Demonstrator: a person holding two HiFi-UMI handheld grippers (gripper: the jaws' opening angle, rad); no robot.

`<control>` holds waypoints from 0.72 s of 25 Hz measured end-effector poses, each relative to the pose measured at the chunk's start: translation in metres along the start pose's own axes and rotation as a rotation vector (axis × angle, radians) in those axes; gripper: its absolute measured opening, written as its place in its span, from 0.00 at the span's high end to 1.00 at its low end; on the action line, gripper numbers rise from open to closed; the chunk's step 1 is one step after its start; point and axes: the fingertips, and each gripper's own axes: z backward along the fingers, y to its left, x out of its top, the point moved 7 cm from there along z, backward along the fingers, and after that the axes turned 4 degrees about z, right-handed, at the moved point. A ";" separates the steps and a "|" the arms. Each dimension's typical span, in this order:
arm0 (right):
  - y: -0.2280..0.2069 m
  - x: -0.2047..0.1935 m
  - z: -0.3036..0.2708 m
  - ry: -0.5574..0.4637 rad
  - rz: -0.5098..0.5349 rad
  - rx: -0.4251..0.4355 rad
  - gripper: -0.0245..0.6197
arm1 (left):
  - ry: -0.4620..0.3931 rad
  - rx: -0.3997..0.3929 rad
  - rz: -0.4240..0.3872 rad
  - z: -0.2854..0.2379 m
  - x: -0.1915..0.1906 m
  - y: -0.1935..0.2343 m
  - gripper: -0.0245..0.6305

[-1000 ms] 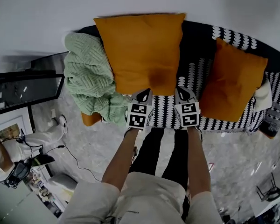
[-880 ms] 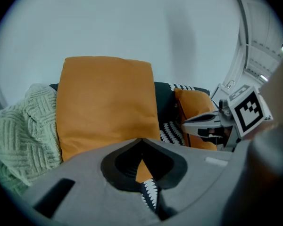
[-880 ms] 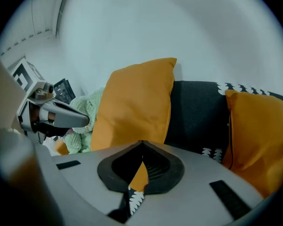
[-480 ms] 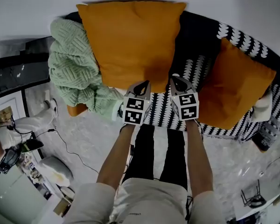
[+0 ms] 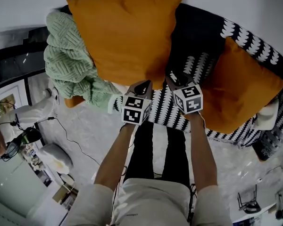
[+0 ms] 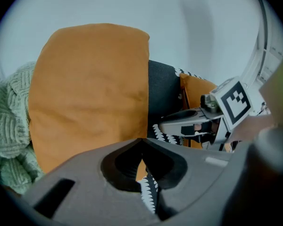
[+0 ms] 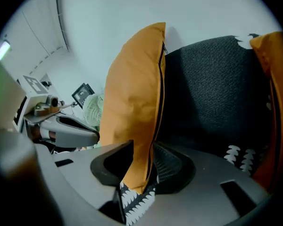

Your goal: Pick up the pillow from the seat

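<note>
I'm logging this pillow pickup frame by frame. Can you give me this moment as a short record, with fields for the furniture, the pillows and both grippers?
seat: sofa, black-and-white patterned cover, dark backrest
target: large orange pillow, standing on edge on the seat
other pillow: second orange pillow, leaning at the right
blanket: green knitted blanket, heaped left of the large pillow
left gripper: jaws together, tips by the large pillow's lower edge
right gripper: jaws have just been opening, now apart, large pillow's lower corner between them
</note>
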 end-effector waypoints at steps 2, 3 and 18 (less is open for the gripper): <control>0.002 -0.003 -0.013 0.000 0.003 0.038 0.76 | 0.011 0.015 0.014 -0.003 -0.006 0.005 0.95; 0.001 -0.005 -0.017 -0.001 -0.003 0.055 0.75 | 0.017 0.020 0.017 -0.004 -0.009 0.006 0.95; -0.015 -0.001 -0.055 -0.181 -0.220 0.435 0.44 | 0.029 0.041 0.025 -0.027 -0.021 0.006 0.95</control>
